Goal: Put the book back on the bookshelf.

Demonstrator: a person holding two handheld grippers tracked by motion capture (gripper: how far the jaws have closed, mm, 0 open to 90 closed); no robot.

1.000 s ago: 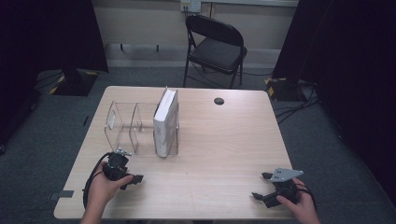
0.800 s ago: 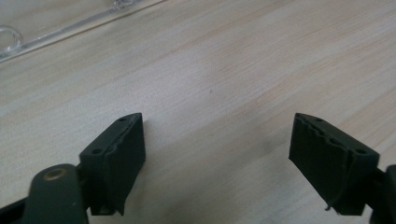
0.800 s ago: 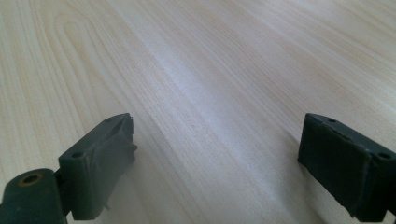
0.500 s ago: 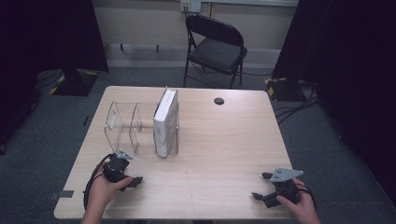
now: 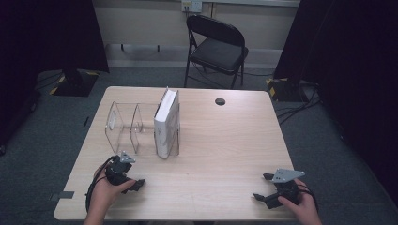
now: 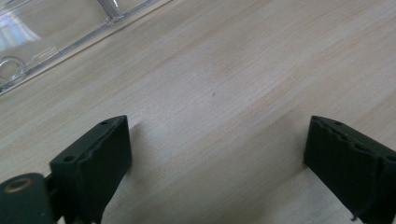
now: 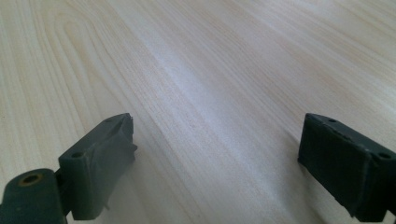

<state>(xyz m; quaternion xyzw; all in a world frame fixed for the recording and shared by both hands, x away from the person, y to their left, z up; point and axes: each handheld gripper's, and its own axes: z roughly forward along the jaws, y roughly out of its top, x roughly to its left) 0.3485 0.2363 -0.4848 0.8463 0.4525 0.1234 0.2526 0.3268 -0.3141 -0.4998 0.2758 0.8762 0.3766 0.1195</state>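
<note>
Nearest the person, at the near edge of the wooden table (image 5: pixel 220 154), the left gripper (image 5: pixel 136 183) rests at the near left corner and the right gripper (image 5: pixel 262 186) at the near right, each with its jaws spread wide over bare wood and grasping nothing. Just beyond the left gripper stands a clear acrylic rack (image 5: pixel 123 125), with a white book (image 5: pixel 165 125) upright in its rightmost slot. Farther off, a small dark round cap (image 5: pixel 219 101) sits near the far edge, and a black folding chair (image 5: pixel 217 47) stands behind the table.
</note>
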